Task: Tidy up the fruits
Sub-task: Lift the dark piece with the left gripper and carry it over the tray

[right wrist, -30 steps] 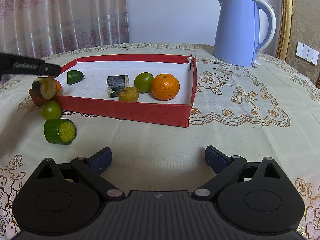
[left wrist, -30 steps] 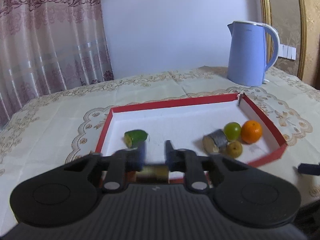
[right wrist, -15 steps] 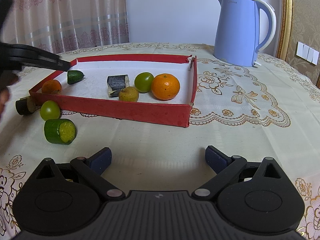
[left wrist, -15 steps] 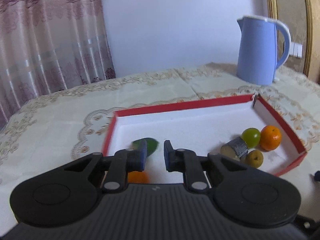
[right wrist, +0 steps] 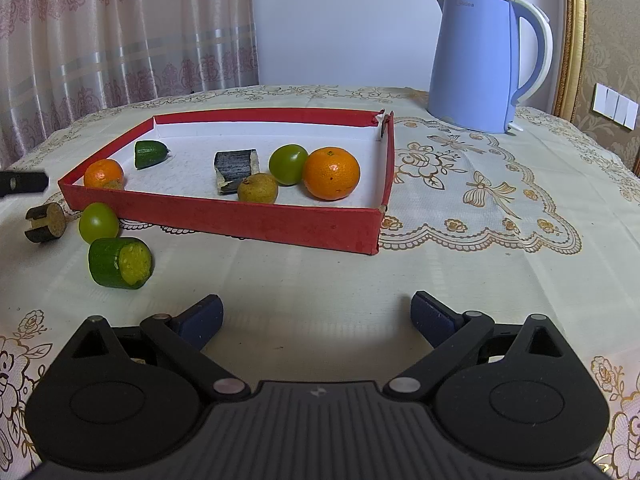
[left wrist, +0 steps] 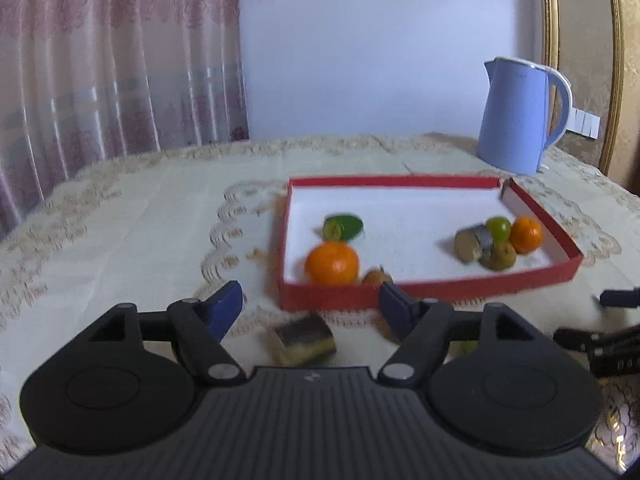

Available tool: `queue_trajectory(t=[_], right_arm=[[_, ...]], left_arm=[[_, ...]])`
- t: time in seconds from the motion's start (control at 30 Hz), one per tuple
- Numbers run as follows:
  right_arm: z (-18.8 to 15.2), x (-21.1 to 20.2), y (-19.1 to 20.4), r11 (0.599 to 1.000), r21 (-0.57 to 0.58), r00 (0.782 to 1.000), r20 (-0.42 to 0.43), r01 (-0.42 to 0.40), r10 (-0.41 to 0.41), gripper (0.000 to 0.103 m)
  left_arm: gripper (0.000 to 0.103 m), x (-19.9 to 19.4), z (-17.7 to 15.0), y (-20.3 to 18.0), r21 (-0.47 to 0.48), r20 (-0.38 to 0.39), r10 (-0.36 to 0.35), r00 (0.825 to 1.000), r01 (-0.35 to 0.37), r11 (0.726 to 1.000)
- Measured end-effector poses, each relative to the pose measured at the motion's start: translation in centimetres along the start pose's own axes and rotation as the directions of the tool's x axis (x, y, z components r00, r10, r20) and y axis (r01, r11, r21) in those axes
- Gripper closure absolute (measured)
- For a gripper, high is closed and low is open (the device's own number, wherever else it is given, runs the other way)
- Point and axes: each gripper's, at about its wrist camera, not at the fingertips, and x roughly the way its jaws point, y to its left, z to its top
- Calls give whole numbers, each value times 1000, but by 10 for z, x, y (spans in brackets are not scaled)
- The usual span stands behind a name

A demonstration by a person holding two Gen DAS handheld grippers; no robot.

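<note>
A red tray (right wrist: 256, 220) with a white floor holds two oranges (right wrist: 331, 174), a green round fruit (right wrist: 288, 164), brown fruits (right wrist: 258, 188), a dark-skinned chunk (right wrist: 236, 166) and a green piece (right wrist: 150, 154). Left of the tray, another dark chunk (left wrist: 306, 338), a green fruit (right wrist: 99, 222) and a cut green piece (right wrist: 120, 263) lie on the cloth. My left gripper (left wrist: 311, 308) hangs over the dark chunk with its jaws opening, and its pads are clear of the chunk. My right gripper (right wrist: 316, 316) stands open over bare cloth in front of the tray.
A blue kettle (right wrist: 480, 64) stands at the back right of the table. Curtains hang behind on the left. The lace tablecloth (right wrist: 500, 200) stretches free to the right of the tray. The left gripper's finger (right wrist: 22, 182) shows at the left edge of the right wrist view.
The dark chunk left my left gripper and now lies on the cloth outside the tray. The left gripper drew back from the tray and its jaws spread wide. The right gripper stayed still.
</note>
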Motion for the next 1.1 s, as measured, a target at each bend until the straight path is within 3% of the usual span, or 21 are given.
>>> queue_trajectory(t=[0.2,0.4,0.77,0.97,1.1], right_arm=[[0,0,0,1000,0,1000,0,0,0,2],[0,0,0,1000,0,1000,0,0,0,2],[0,0,0,1000,0,1000,0,0,0,2],[0,0,0,1000,0,1000,1,0,0,2],[0,0,0,1000,0,1000,1,0,0,2]], left_arm=[[33,12,-15,-4,-8,-32,49,998,-50,999],[67,24,-20,2,-36,-93,44,995,-48,998],[68,18,-20,-2,-33,-65,43,997,-46,998],[68,7,10,-15,4,14,9,1000,-9,1000],[68,24,32,-32,40,36,-16,999,14,999]])
